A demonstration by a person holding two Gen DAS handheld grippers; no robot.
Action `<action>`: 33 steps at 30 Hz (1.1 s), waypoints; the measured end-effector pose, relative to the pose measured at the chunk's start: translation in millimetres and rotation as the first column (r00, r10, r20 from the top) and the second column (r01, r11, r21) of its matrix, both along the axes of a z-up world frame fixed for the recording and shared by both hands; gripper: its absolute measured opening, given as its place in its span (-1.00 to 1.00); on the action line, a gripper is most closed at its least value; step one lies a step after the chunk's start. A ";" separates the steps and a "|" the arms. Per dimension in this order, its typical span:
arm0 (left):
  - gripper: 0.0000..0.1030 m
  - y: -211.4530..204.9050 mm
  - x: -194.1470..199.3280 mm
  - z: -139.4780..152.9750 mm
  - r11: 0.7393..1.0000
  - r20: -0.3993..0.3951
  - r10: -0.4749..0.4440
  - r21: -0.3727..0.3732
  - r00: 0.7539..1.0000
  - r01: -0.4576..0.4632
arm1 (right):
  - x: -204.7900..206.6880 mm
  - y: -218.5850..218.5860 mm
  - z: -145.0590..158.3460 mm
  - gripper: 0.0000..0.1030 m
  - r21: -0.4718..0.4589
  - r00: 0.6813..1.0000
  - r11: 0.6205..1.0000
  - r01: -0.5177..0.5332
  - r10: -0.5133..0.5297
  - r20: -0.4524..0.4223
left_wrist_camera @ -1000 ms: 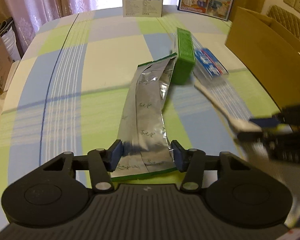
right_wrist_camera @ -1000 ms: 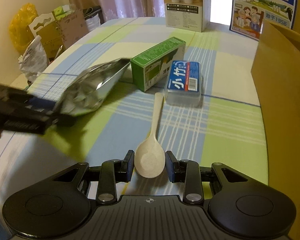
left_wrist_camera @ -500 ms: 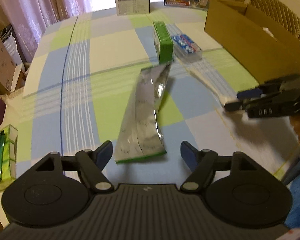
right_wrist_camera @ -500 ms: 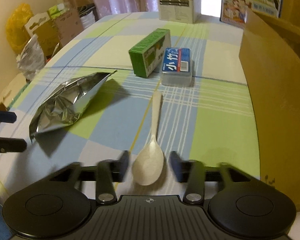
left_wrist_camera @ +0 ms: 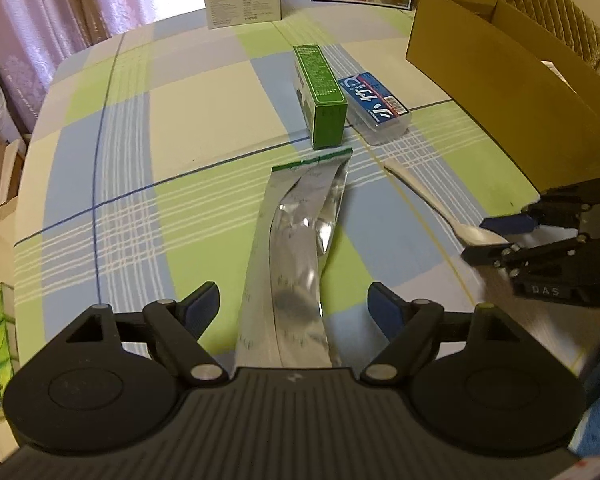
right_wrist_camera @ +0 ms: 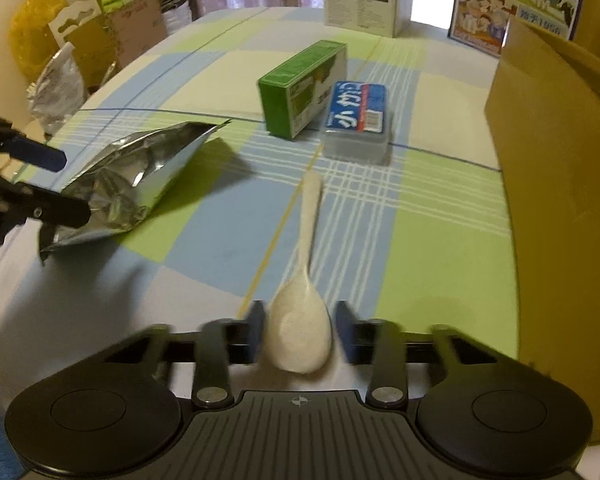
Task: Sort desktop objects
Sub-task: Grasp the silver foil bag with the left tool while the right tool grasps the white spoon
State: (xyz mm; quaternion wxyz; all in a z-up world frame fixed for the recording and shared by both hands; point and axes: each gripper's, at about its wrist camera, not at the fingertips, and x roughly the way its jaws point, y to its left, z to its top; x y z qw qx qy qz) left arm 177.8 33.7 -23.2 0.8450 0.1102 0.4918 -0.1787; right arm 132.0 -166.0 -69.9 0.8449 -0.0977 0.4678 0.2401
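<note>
Between left gripper [left_wrist_camera: 294,308] fingers, now spread wide: foil pouch [left_wrist_camera: 296,248], released; right gripper [right_wrist_camera: 300,328] loosened around spoon [right_wrist_camera: 302,320].

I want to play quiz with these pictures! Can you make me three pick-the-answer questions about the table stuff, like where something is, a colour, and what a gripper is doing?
1. What lies between the right gripper's fingers?
A. white plastic spoon
B. blue-labelled clear case
C. a cup

2. What colour is the long cardboard box?
A. red
B. green
C. black

3. The left gripper is:
A. shut on the silver foil pouch
B. open
C. out of view

Answers: 1 A, the bowl sits there. 2 B, green sides. 3 B, fingers clear of the pouch.
</note>
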 end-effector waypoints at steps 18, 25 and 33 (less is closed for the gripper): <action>0.22 -24.4 53.2 -41.5 0.985 -0.159 -0.104 0.120 0.982 0.123 | 4.3 -2.2 5.2 -0.45 0.039 1.000 0.999 0.026 -0.026 0.015; -0.30 -22.1 50.9 -43.3 0.988 -0.148 -0.084 0.117 0.985 0.102 | 5.8 -4.8 4.4 -0.45 0.056 0.999 0.998 0.037 -0.037 0.002; -0.38 -20.4 0.9 -38.0 0.983 -0.146 -0.128 0.115 0.981 0.146 | 8.5 -10.6 1.3 -0.45 0.085 0.997 0.994 0.063 -0.060 -0.037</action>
